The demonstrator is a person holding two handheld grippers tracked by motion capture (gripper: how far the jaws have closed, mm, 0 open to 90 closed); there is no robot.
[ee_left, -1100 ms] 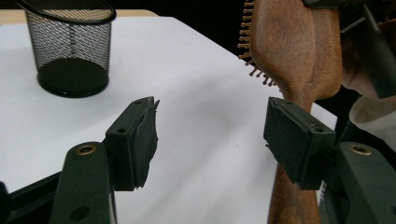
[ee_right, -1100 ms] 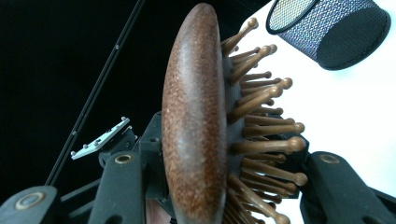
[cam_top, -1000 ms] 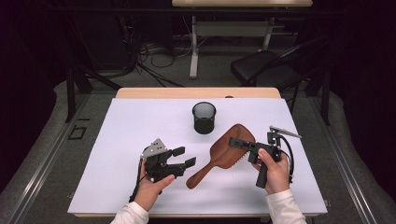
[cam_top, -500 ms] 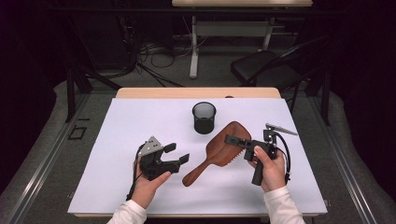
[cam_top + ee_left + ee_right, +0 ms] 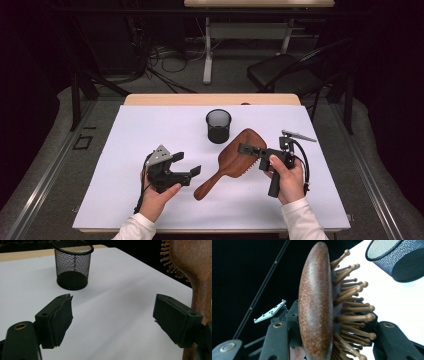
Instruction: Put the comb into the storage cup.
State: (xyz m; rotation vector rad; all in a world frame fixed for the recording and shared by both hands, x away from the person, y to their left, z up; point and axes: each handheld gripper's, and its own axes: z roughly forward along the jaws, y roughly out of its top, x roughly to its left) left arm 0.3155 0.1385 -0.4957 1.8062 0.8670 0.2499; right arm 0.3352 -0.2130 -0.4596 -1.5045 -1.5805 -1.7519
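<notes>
A brown wooden hairbrush (image 5: 243, 150) is held on edge over the white mat, its handle slanting down to the left. My right gripper (image 5: 250, 149) is shut on the brush head (image 5: 315, 302), one jaw on the smooth back and the other among the wooden bristles. My left gripper (image 5: 187, 163) is open; its jaws have just been opening and nothing lies between its pads (image 5: 62, 320). The brush handle (image 5: 202, 295) stands just outside its right-hand jaw. A black mesh cup (image 5: 218, 126) stands upright behind the brush, also seen ahead of the left gripper (image 5: 117, 317).
The white mat (image 5: 150, 125) covers a wooden table whose far edge (image 5: 210, 99) shows behind it. A black chair (image 5: 285, 75) and floor cables sit beyond the table. Bare mat lies to the left and along the front.
The left gripper's jaws have spread apart and no longer close around the brush handle. The brush and the right hand have shifted slightly.
</notes>
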